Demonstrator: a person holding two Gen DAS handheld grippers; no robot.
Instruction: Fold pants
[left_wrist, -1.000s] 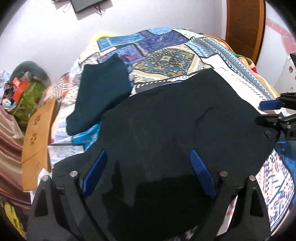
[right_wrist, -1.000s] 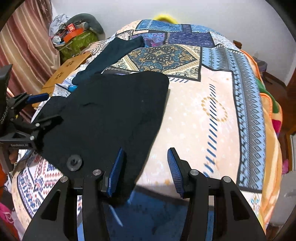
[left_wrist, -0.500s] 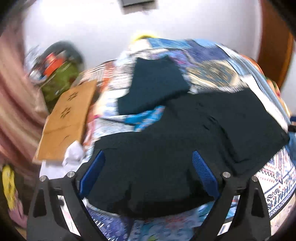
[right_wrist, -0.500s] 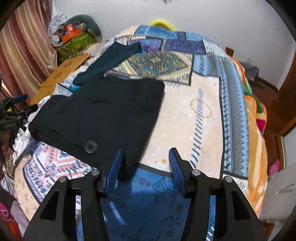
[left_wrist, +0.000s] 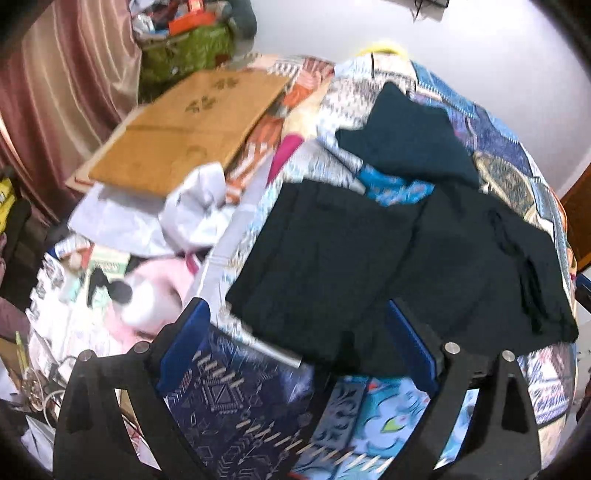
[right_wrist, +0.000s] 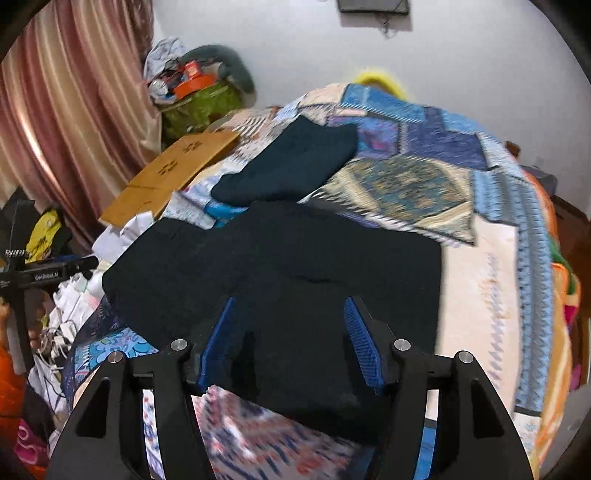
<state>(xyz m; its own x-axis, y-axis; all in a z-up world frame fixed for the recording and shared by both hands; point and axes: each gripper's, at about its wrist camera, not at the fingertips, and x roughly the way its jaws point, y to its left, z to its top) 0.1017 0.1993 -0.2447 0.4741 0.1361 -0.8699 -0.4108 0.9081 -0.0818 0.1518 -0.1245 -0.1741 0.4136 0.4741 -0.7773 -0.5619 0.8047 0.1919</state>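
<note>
The black pants (left_wrist: 388, 266) lie folded flat on the patterned bedspread (left_wrist: 369, 417), also in the right wrist view (right_wrist: 288, 266). My left gripper (left_wrist: 303, 343) is open and empty, over the pants' near left corner and the bed edge. My right gripper (right_wrist: 291, 336) is open and empty, hovering above the near edge of the pants. The left gripper's body shows at the far left of the right wrist view (right_wrist: 44, 275).
A second dark teal folded garment (right_wrist: 291, 166) lies farther back on the bed. A cardboard sheet (left_wrist: 184, 125) and cluttered white cloths and bags (left_wrist: 129, 266) lie left of the bed. A green bag (right_wrist: 199, 103) and curtain (right_wrist: 55, 110) stand at the back left.
Both grippers have drawn back from the pants and swung leftward. The left view now takes in the clutter beside the bed; the right gripper now sits over the pants' near edge.
</note>
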